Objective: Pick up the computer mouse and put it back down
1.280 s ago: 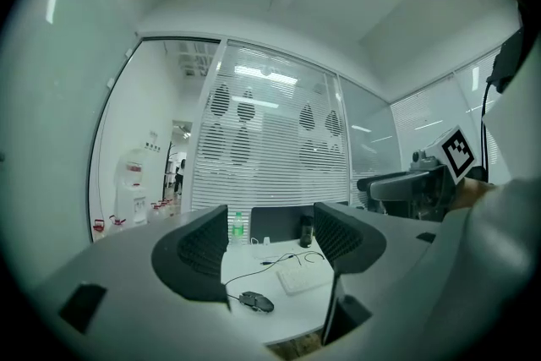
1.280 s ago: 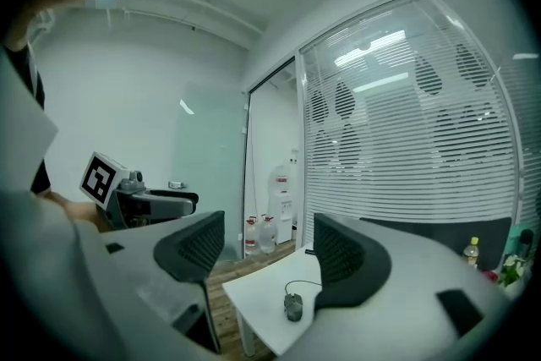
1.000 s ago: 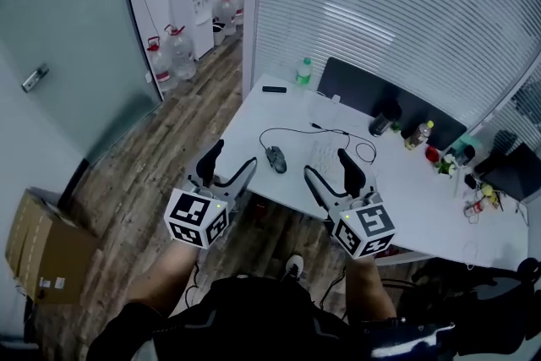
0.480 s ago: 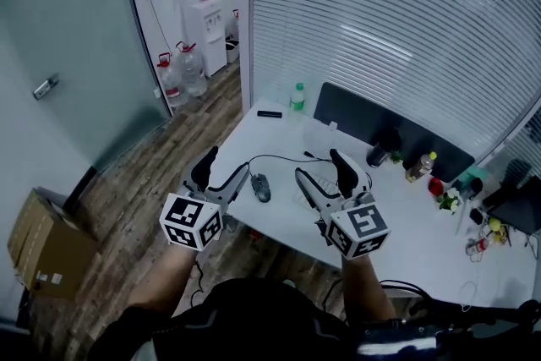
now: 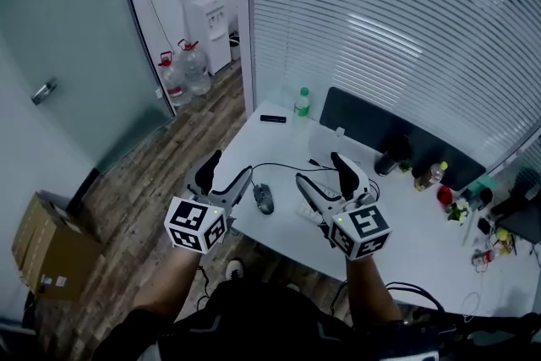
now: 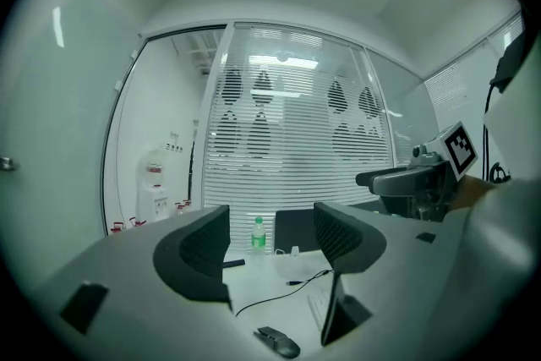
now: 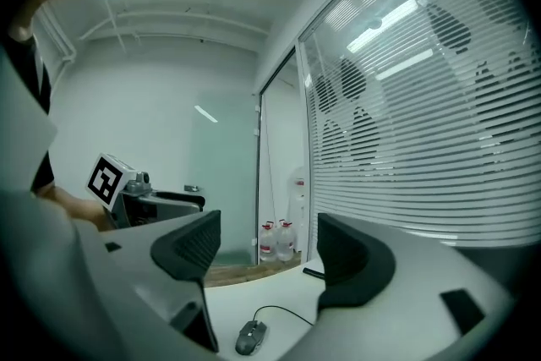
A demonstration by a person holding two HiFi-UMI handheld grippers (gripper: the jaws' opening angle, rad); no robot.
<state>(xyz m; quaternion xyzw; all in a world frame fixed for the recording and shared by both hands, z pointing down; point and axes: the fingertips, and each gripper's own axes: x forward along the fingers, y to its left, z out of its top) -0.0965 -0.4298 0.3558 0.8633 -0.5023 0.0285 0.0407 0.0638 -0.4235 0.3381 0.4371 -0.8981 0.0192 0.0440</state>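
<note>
The left gripper is held level just left of centre in the head view, its jaws apart and nothing between them. The right gripper, just right of centre, is held level too; its jaws have just been opening further, and nothing is caught between them. Both are carried on bare forearms raised from the lower frame. The black computer mouse lies untouched on the white desk, seen between the two grippers.
</note>
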